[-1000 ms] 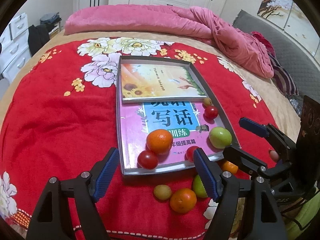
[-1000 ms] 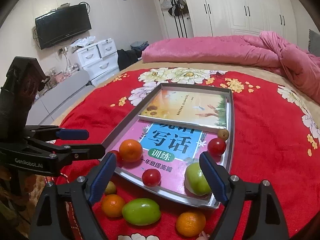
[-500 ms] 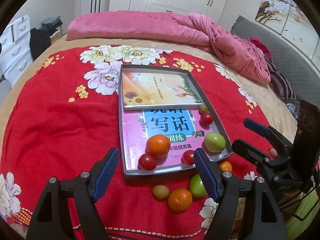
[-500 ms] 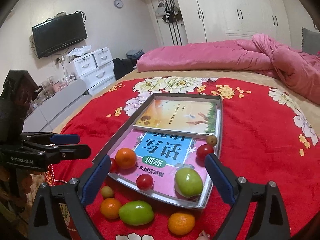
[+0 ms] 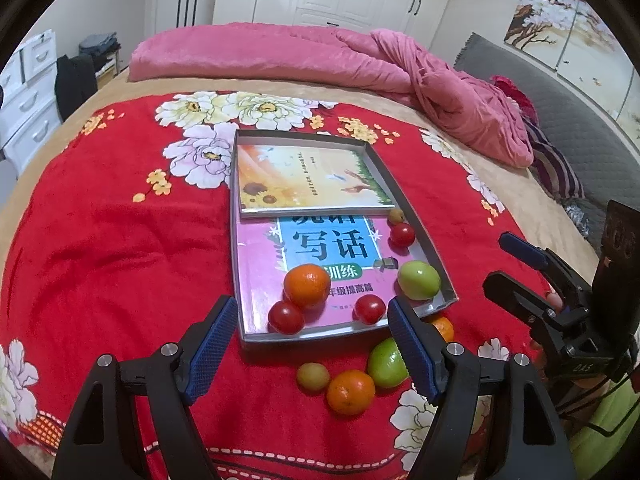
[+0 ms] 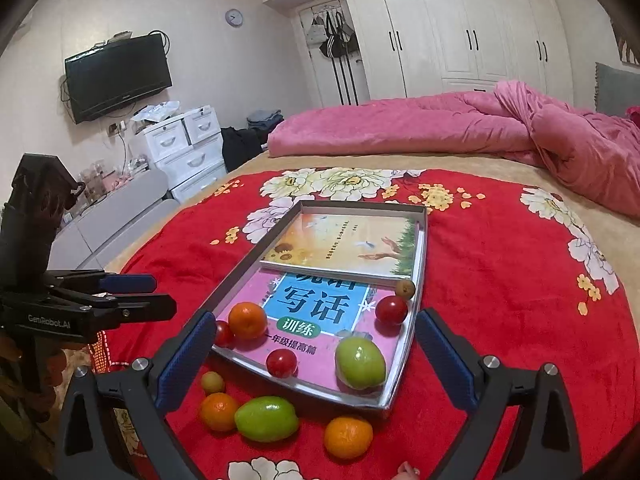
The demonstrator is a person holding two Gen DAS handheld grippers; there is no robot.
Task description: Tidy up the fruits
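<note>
A grey tray [image 5: 416,216] on the red blanket holds two books, an orange [image 5: 307,285], a green fruit [image 5: 418,280], three tomatoes and a small brown fruit. On the blanket in front of it lie a green fruit [image 6: 266,418], two oranges [image 6: 219,411] [image 6: 348,437] and a small yellowish fruit [image 6: 212,382]. My left gripper [image 5: 311,304] hovers open over the tray's near edge, holding nothing. My right gripper [image 6: 315,316] hangs above the tray's near corner. Its jaws are opening and nothing is between them.
The red flowered blanket [image 5: 120,248] covers a bed, with a pink quilt [image 5: 280,56] bunched at the far side. White drawers [image 6: 188,148] and a wall TV [image 6: 118,76] stand beyond the bed's left edge. A grey headboard [image 5: 580,128] runs along the right.
My right gripper's jaws have spread wider, and it has drawn back and up from the tray. The left gripper keeps its opening. No fruit has moved.
</note>
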